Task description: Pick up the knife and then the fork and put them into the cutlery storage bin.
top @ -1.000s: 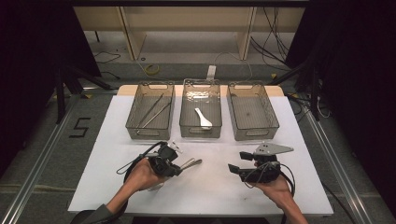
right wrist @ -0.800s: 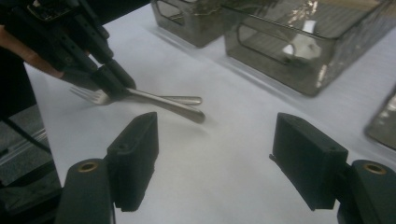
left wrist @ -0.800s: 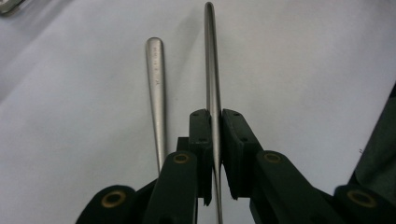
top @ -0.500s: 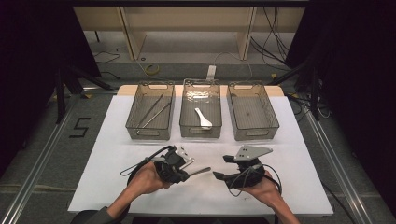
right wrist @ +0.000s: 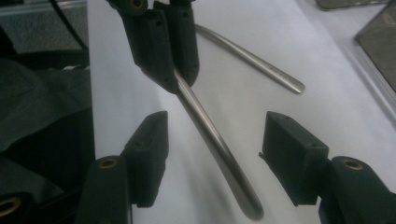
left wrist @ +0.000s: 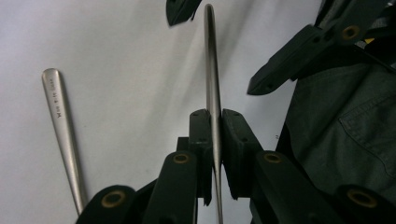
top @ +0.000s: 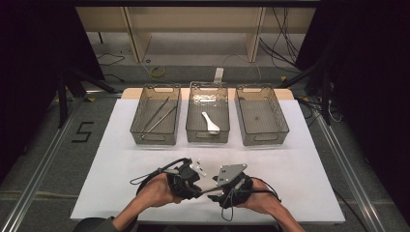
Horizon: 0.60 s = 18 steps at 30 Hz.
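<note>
On the white table (top: 121,169) stand three clear bins (top: 155,121) at twelve o'clock. Two metal handles: one (left wrist: 63,135) lies flat, one (right wrist: 210,135) is clamped by the left gripper (top: 196,186). The right gripper (top: 220,187) has moved nearer, its jaws closing around it, not yet touching.

the high view looked forward and down from above the person's side of the white table (top: 121,164), far enough back to take in three clear bins (top: 208,118) in a row at the far edge and shelving beyond. the left gripper view rode very close behind the left gripper (left wrist: 214,121), looking along its jaws at a metal handle (left wrist: 211,70) and the table surface just past it. the right gripper view sat equally near the right gripper (right wrist: 212,140), facing the other way, toward the left gripper. both gripper views shared that handle and a second utensil (left wrist: 60,126) lying beside it on the table; the high view covered the same spot near the table's front edge.
</note>
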Each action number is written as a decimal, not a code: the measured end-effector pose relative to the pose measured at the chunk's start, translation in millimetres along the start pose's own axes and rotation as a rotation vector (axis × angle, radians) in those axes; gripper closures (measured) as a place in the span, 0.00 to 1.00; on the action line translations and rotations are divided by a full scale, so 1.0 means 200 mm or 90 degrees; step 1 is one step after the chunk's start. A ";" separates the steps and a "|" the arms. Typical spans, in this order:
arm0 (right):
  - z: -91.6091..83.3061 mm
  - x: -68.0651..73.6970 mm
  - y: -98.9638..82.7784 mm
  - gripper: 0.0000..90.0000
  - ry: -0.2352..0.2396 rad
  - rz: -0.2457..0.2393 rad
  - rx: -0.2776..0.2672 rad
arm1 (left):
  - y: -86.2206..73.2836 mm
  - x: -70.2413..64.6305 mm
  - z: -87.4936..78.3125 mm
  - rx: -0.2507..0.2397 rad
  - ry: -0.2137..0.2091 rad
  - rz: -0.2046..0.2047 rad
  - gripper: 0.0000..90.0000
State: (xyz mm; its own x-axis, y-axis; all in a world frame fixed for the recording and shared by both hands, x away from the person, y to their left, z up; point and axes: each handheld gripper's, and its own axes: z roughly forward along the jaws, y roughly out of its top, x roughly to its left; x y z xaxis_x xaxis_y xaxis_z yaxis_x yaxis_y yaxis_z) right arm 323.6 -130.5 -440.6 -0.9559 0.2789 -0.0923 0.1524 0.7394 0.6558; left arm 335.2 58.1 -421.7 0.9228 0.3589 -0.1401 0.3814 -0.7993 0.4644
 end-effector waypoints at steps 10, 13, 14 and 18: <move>0.04 0.04 0.01 0.63 0.026 -0.064 0.031 | 0.02 -0.04 0.00 -0.001 -0.024 0.018 0.91; 0.05 0.05 0.01 0.69 0.020 -0.083 0.034 | 0.02 -0.04 0.00 0.000 -0.026 0.020 0.91; 0.05 0.05 0.01 0.72 0.017 -0.088 0.037 | 0.02 -0.04 0.00 0.001 -0.027 0.019 0.91; 0.05 0.06 0.01 0.80 0.031 -0.078 0.049 | 0.02 -0.05 0.01 -0.002 -0.033 0.017 0.91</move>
State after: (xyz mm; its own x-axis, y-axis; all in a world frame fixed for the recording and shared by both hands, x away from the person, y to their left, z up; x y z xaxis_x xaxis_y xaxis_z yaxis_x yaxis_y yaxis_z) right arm 314.7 -119.3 -448.7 -0.9794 0.1546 -0.1300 0.0507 0.8112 0.5826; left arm 327.3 51.4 -419.7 0.9343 0.3116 -0.1733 0.3565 -0.8063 0.4720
